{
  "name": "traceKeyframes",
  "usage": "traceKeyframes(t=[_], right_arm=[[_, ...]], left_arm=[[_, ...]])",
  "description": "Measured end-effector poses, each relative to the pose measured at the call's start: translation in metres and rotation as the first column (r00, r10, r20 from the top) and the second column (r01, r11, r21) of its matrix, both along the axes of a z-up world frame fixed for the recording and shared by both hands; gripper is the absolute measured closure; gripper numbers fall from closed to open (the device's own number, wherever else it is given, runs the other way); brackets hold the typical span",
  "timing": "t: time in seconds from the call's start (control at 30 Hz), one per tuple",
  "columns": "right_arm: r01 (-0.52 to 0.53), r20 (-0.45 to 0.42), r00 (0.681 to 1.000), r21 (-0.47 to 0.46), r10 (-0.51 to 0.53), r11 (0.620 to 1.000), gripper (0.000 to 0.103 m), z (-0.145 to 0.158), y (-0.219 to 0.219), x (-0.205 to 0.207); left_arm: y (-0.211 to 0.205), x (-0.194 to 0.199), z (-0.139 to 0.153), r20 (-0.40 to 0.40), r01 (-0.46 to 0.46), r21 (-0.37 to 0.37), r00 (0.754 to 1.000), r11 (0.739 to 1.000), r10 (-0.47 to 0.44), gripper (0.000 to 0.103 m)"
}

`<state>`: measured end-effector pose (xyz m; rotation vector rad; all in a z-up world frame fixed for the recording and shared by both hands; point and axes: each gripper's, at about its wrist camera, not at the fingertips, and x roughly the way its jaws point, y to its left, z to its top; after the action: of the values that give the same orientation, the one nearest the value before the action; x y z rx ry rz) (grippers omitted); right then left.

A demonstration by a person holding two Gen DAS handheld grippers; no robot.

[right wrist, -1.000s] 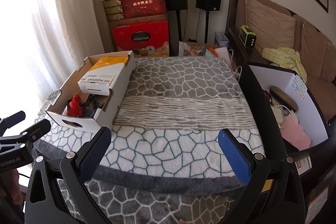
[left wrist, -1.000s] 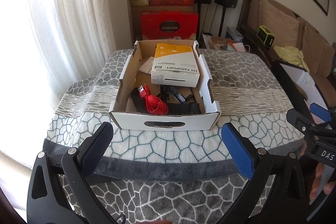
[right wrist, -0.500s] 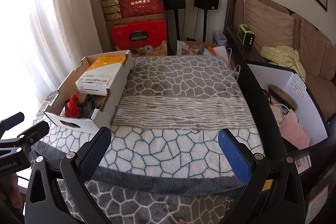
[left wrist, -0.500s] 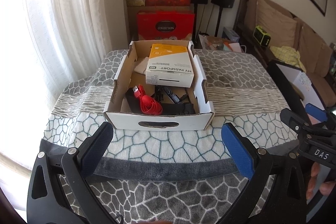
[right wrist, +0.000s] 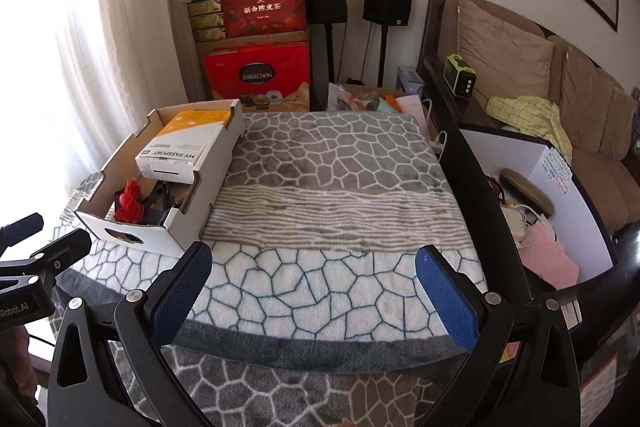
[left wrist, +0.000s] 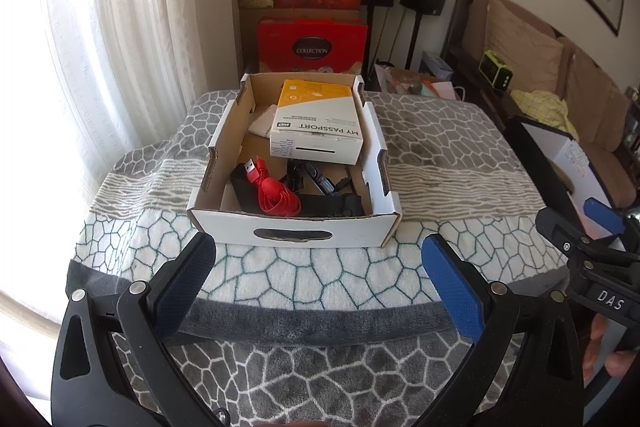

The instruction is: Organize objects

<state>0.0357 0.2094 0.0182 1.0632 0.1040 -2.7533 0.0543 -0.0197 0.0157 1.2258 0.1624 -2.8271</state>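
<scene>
Compared with a second ago, my left gripper (left wrist: 316, 267) has drifted so the cardboard box (left wrist: 294, 233) sits a touch further left and lower in its view; my right gripper (right wrist: 314, 275) has barely shifted. Both tongs gape wide and hold nothing. On the patterned blanket (right wrist: 340, 187) the box lies straight ahead of my left tongs, near wall facing me, long axis running away to the far side. Inside, the red cable (left wrist: 274, 193) coils at the near end and the white-and-yellow hard-drive carton (left wrist: 316, 125) lies further back. From my right tongs the box is off to the left, so my left is nearer.
</scene>
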Motion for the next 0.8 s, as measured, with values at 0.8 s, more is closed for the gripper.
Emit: traceKeyframes(t=[0.8], right_arm=[[0.001, -0.004, 1.000, 0.002, -0.001, 1.000, 0.000, -0.0007, -0.0007, 0.0016]], left_arm=[[0.0000, -0.0011, -0.0005, -0.001, -0.003, 0.009, 1.000, 1.000, 0.003, 0.000]])
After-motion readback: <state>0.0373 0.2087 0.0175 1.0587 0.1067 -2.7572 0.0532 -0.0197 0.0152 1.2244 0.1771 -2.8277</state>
